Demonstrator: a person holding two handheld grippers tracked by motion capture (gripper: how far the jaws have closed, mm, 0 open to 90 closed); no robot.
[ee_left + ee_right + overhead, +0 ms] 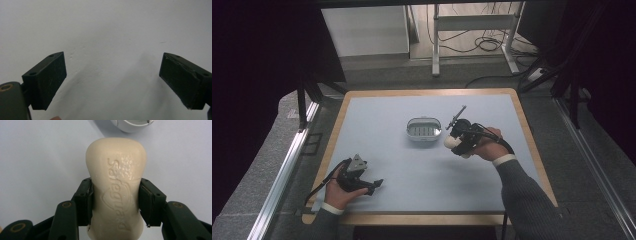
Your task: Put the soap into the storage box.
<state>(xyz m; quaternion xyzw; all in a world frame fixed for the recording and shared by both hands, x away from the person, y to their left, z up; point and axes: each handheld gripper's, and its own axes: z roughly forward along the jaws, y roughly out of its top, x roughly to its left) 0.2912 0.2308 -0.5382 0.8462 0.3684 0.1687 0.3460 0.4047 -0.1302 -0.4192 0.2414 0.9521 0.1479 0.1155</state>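
Soap bar [116, 192] pinched across its waist by right gripper [116, 202], just right of dish [423, 128], probably headed there; left gripper [112, 82] idle, jaws wide.

The soap dish [423, 128] is set near the middle of the worktop [377, 110]. Just right of it, the soap bar [116, 192] is held between the jaws of the right claw [453, 143]. The left claw [374, 185] is placed well apart, at the near left.

Only the soap dish [423, 128] stands on the mat [392, 165], just beside the right tool [452, 141].
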